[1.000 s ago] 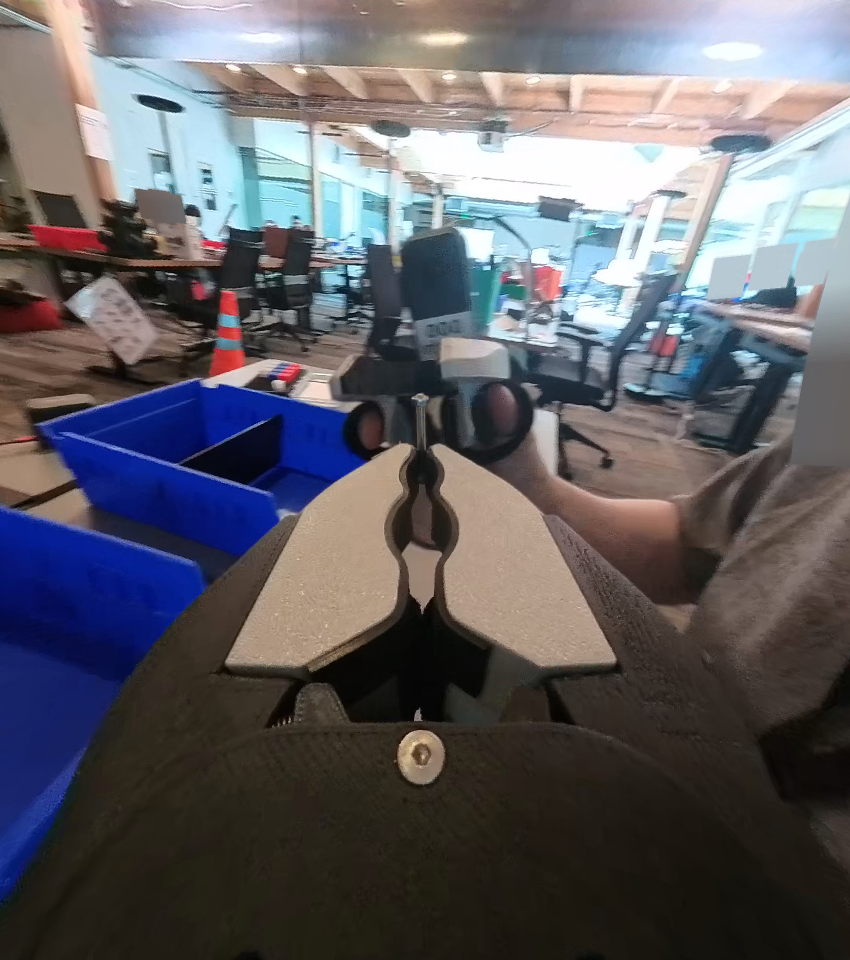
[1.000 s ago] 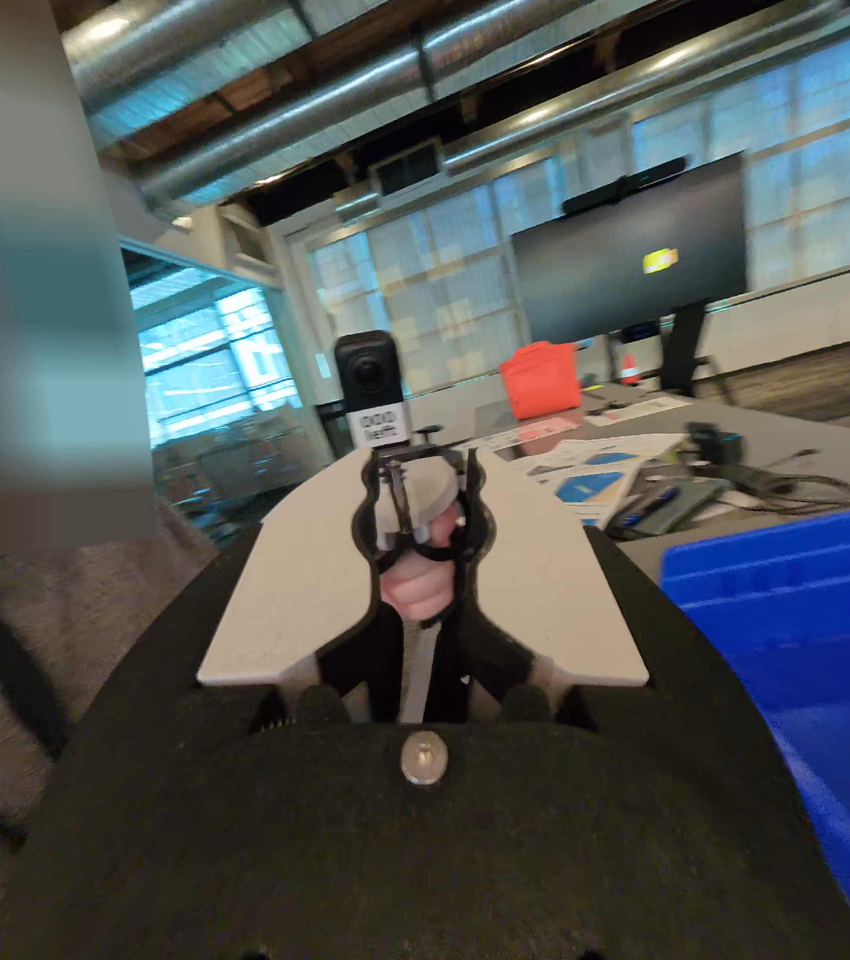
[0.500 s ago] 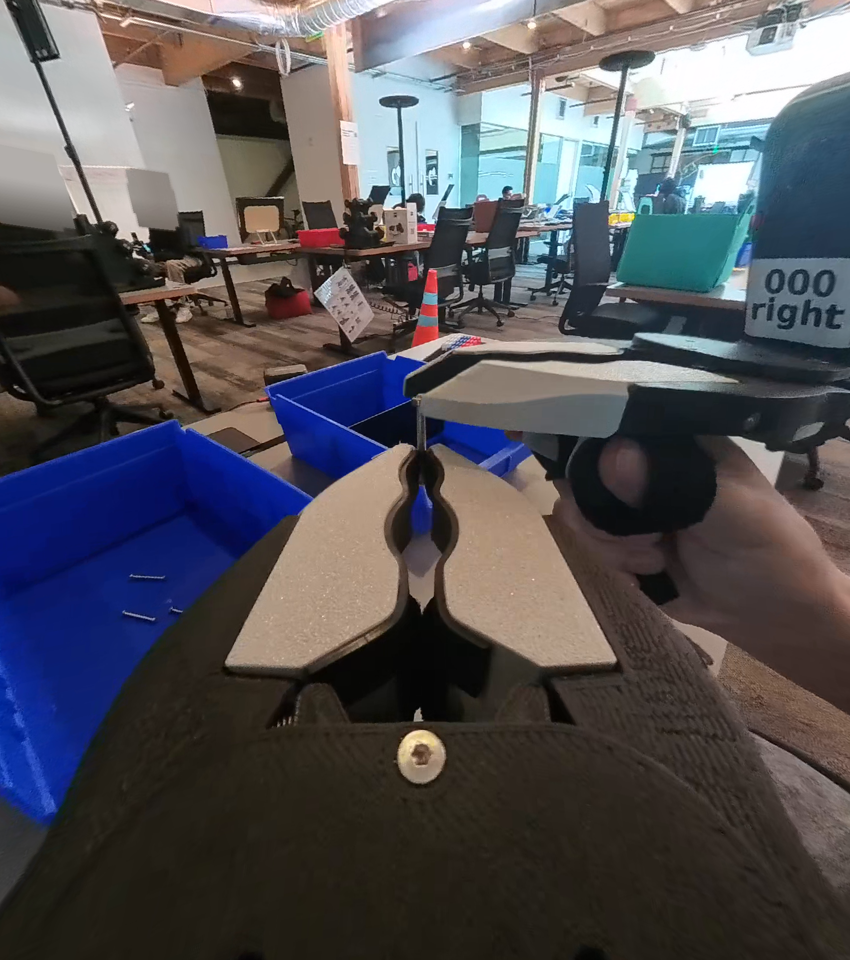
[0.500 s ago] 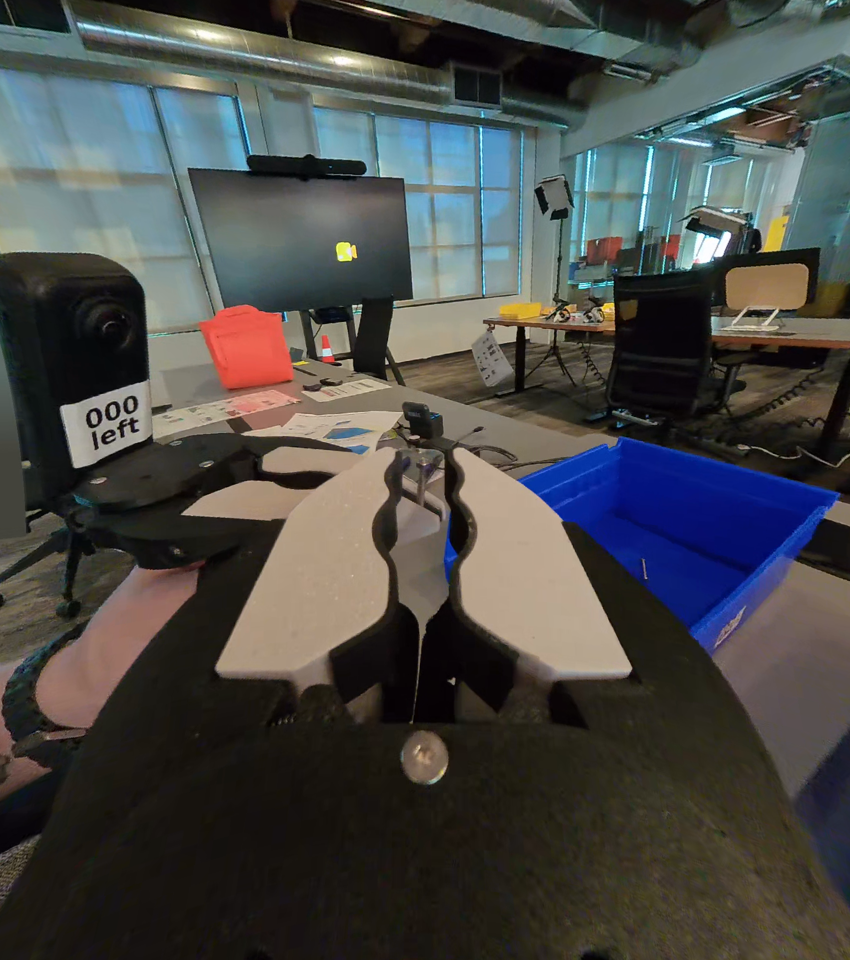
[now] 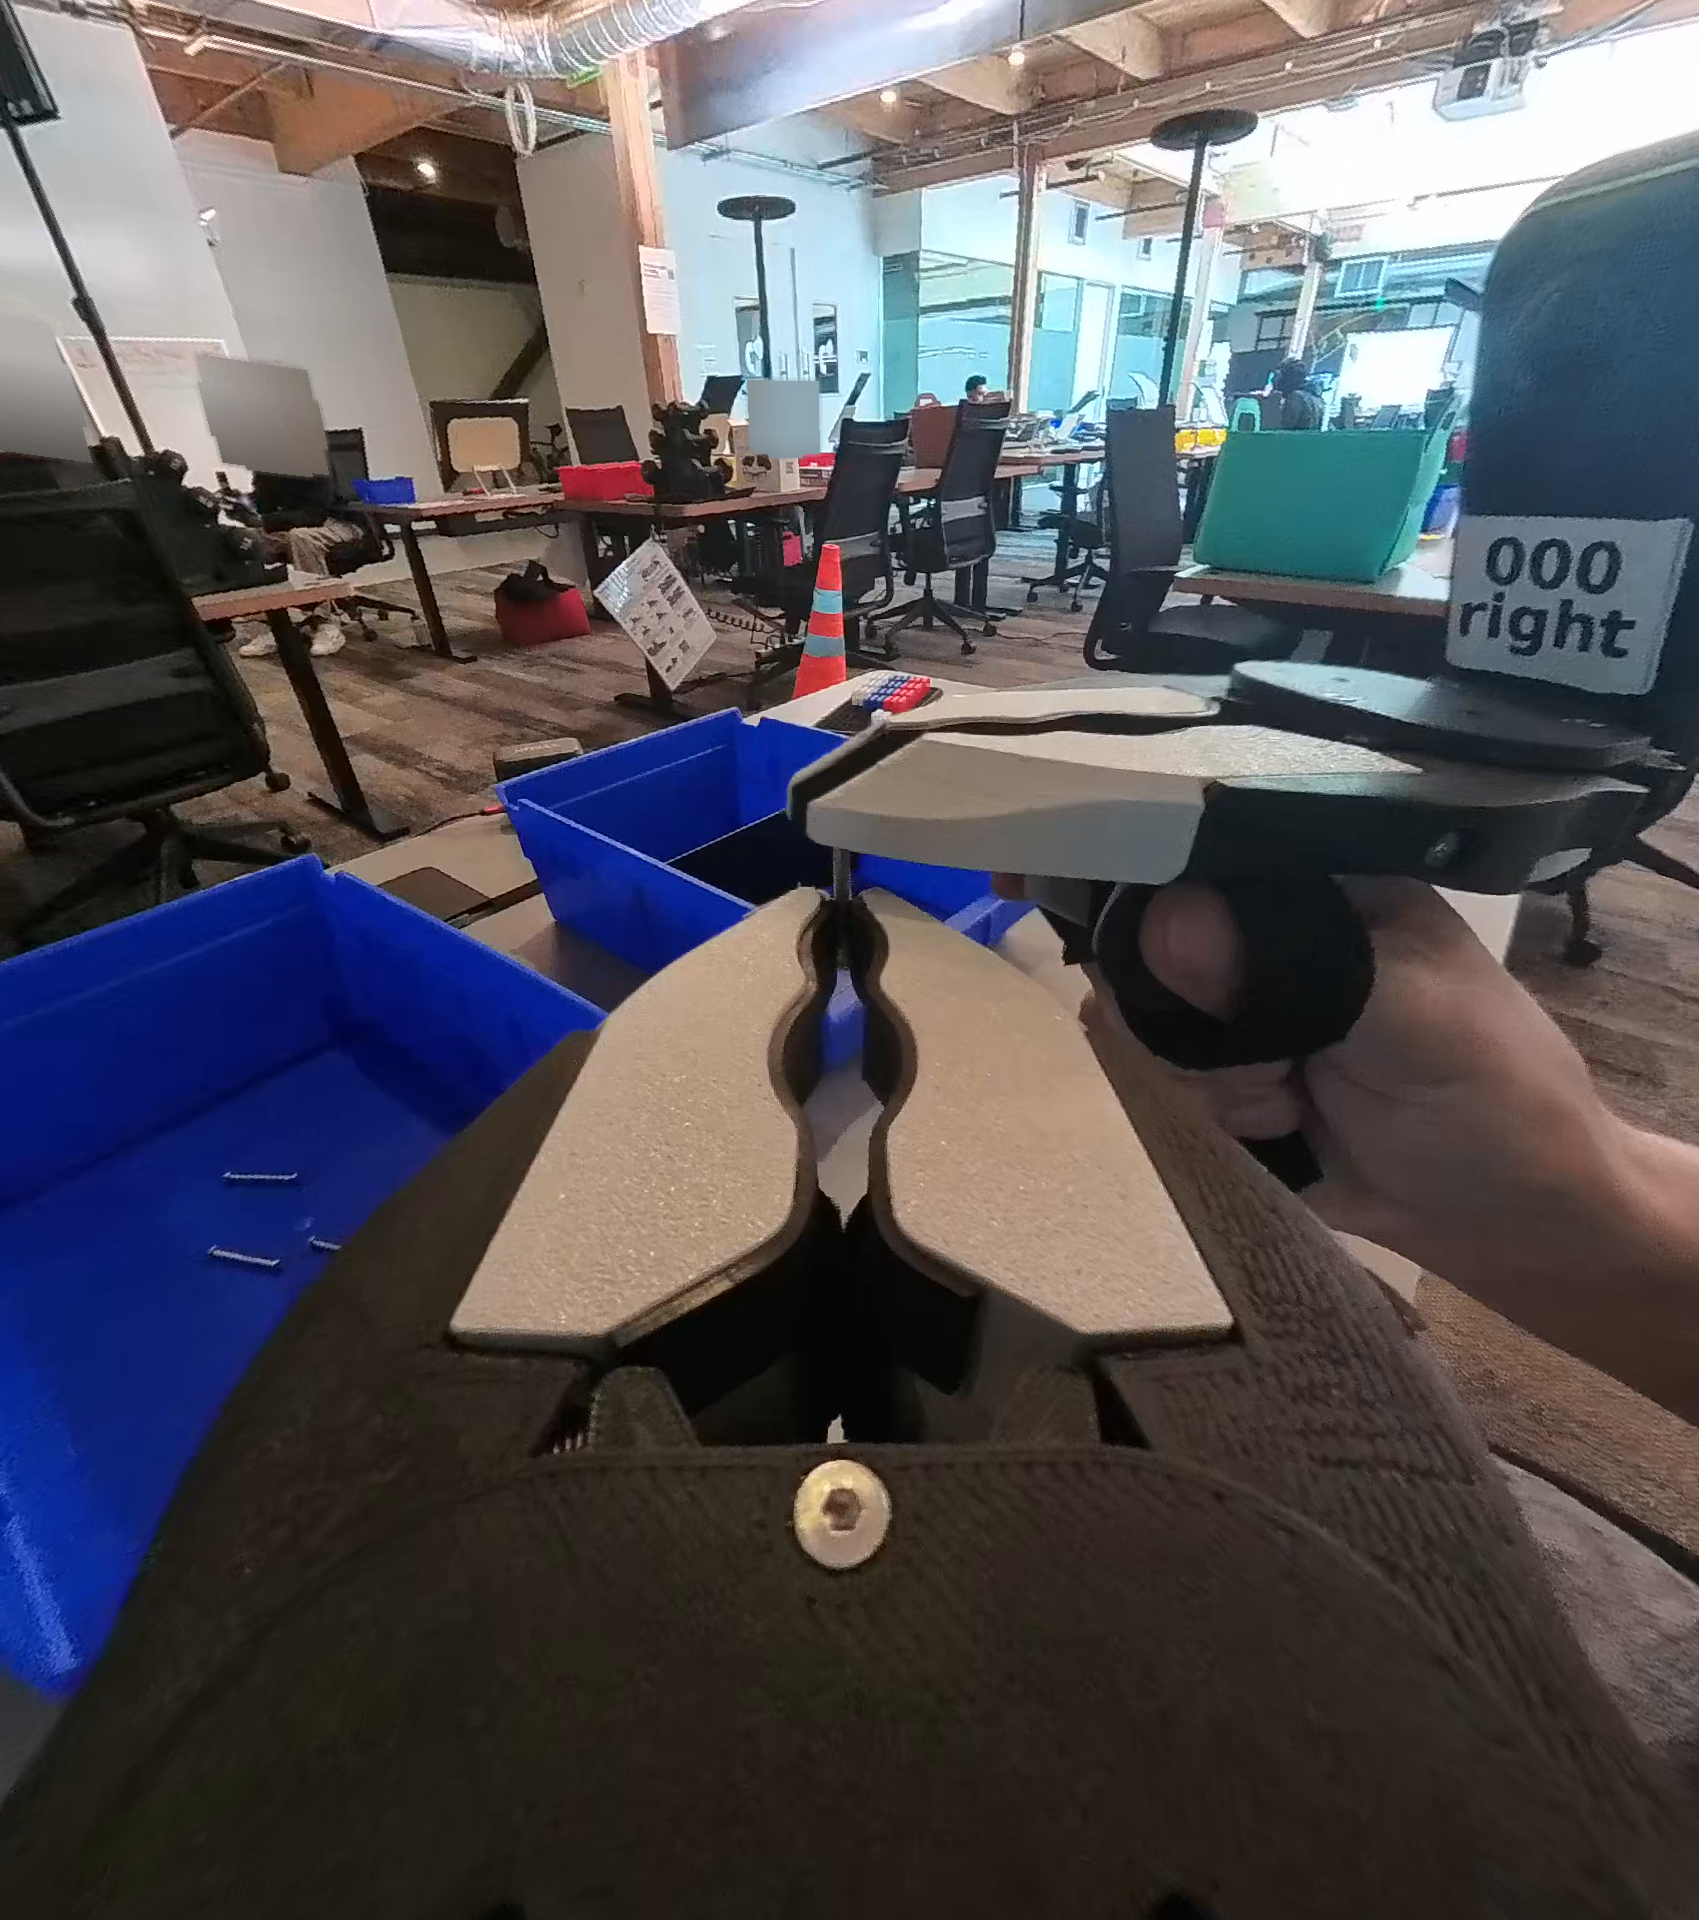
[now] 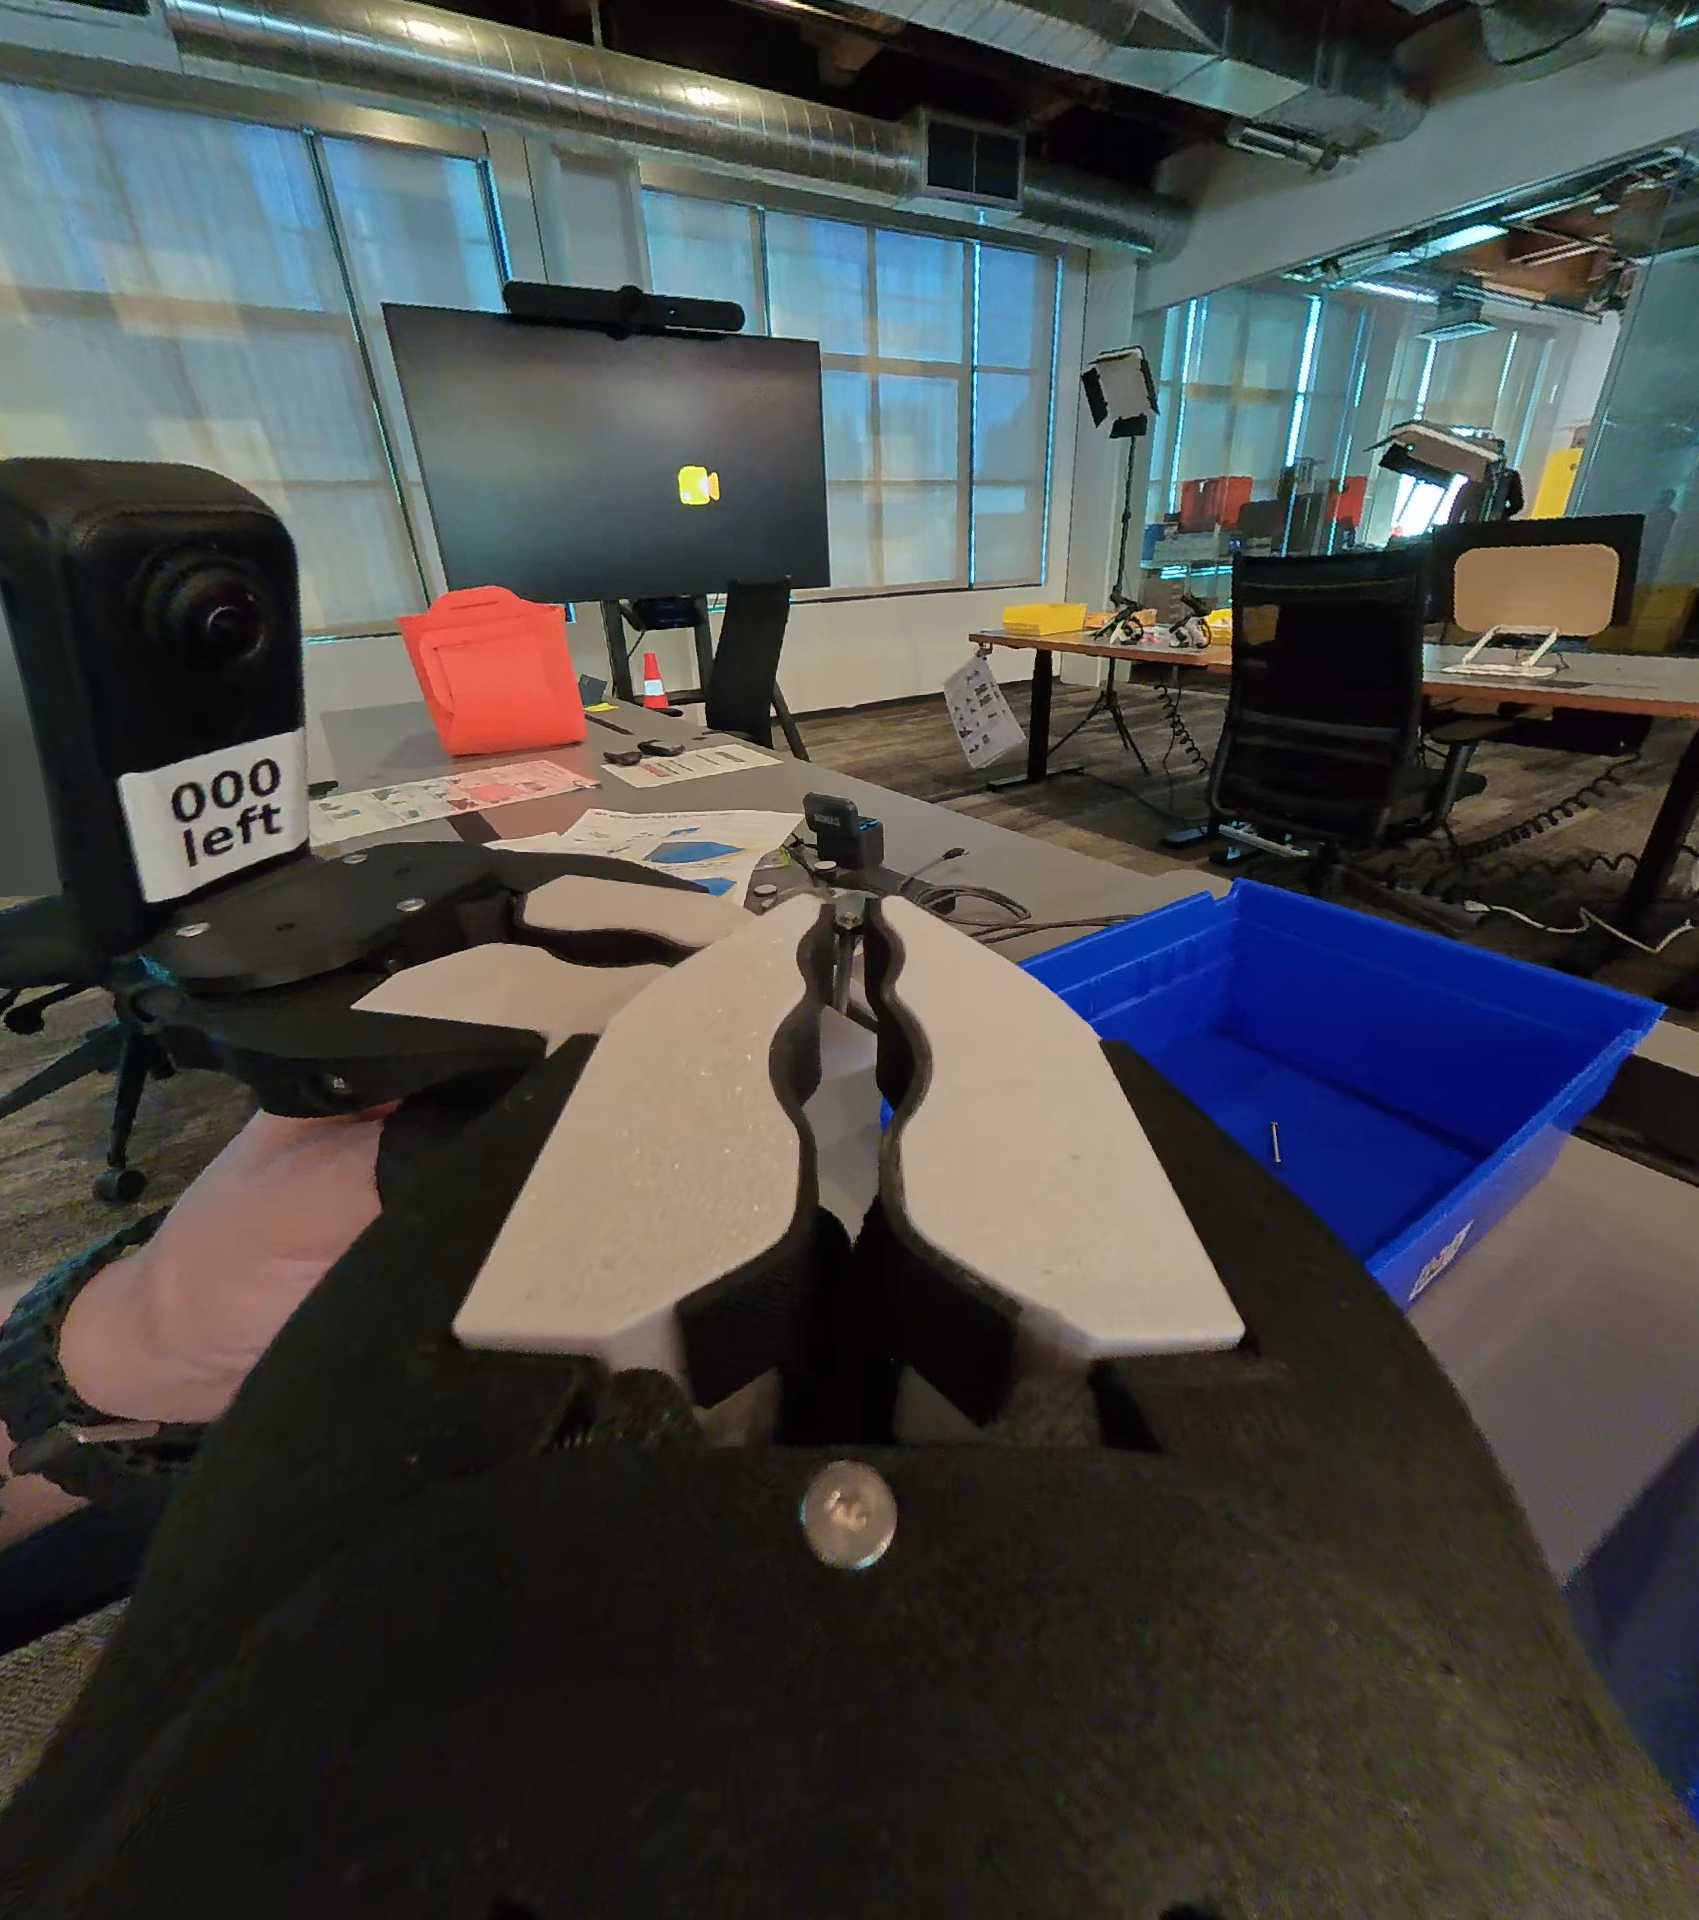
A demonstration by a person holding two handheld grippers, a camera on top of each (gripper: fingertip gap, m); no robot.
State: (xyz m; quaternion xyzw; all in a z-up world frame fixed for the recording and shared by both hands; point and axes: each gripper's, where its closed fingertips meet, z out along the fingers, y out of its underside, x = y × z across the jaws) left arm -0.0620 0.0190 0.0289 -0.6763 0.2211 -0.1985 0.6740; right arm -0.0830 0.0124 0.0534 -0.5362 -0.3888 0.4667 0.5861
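Observation:
My left gripper is shut on a thin metal screw that stands upright out of its tips. My right gripper comes in from the right, held by a hand, with its tips right over the screw's top. In the right wrist view my right gripper is shut on a small metal nut, and the screw's shaft shows just below it between the jaws. The left gripper lies under it from the left.
A large blue bin at the left holds a few loose screws. A second blue bin with a divider stands behind the grippers. Another blue bin holds one screw. Papers and cables lie on the grey table. Less than 4 cm separates the two grippers' tips.
A second ago the grippers faced each other, apart. Both have swung round, and the right gripper's tips now sit over the screw in the left. Little has moved in the last half second.

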